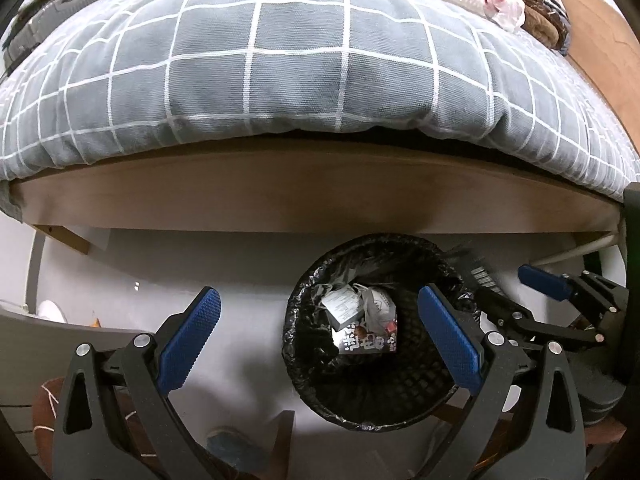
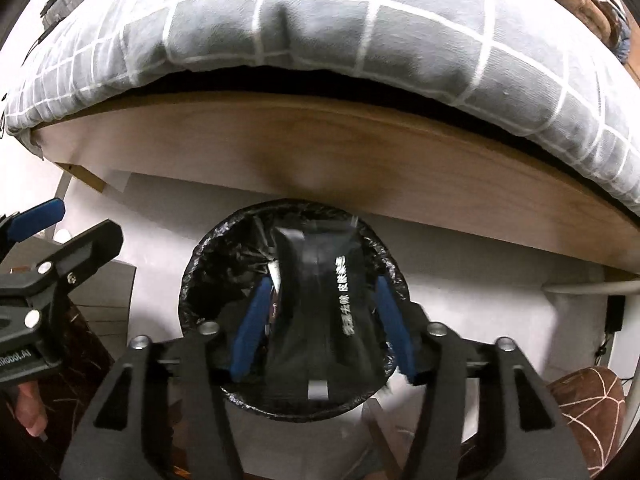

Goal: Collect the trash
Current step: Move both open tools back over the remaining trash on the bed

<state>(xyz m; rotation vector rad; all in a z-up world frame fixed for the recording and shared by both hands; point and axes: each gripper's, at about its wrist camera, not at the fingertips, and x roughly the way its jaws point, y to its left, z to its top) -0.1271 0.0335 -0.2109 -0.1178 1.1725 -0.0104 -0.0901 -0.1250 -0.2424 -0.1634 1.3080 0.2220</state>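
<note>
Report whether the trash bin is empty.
Not empty: the trash bin already holds wrappers at its bottom, seen from the left wrist.

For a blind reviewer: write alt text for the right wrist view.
The right gripper, open, hangs over a black-lined trash bin with a black wrapper between its fingers. Behind are a wooden bed frame and a grey checked duvet.

Both grippers are pointed steeply downward. The left gripper [image 1: 318, 334] is held with its jaws spread wide and nothing between the blue pads [image 1: 188, 336]. The right gripper [image 2: 320, 320] is seen with its jaws parted and its pads [image 2: 250, 328] drawn clear of what lies between them. A fingertip [image 2: 32, 416] is glimpsed beneath the left gripper's body.
</note>
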